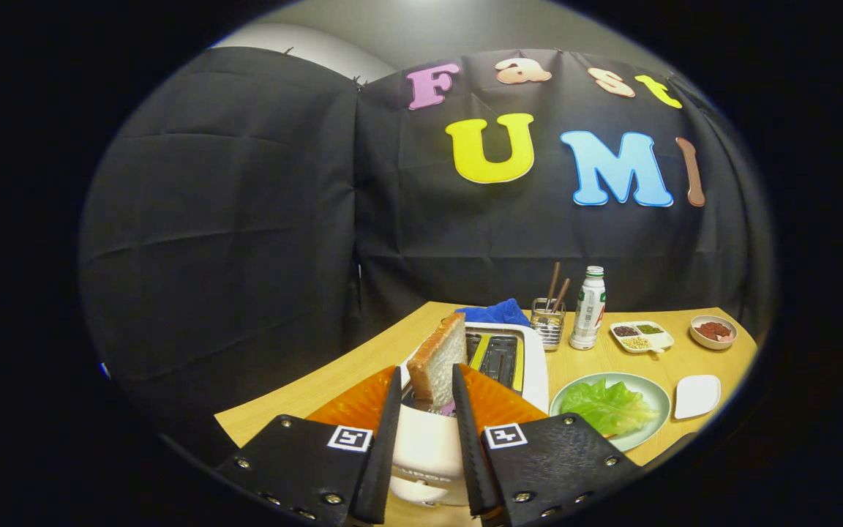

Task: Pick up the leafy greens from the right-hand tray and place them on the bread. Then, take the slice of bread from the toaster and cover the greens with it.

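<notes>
Your gripper straddles the white toaster, its fingers apart on either side of the tan, brown-crusted bread slice standing in the near slot, while the crinkled green lettuce leaf lies to the right on the pale green plate, apparently over bread.

My tool straddles the tan slice of bread, whose lower edge is hidden, so I cannot tell if my fingers press it. Lettuce covers whatever lies on the pale green plate. The small dishes' contents are too small to name.
</notes>
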The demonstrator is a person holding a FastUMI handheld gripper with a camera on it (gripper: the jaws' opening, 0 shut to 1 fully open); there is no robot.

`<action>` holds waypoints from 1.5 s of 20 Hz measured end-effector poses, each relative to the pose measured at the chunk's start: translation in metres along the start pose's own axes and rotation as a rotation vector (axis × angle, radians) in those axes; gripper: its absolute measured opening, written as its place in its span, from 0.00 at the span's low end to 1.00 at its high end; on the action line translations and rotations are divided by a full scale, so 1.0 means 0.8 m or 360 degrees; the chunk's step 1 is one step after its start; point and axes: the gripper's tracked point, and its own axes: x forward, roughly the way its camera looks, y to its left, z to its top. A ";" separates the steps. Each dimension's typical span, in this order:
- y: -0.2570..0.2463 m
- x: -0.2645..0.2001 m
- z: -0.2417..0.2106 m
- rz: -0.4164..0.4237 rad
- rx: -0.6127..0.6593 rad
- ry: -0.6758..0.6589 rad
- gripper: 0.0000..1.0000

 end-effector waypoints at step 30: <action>-0.021 0.020 0.081 -0.0120 0.0090 -0.0081 0.02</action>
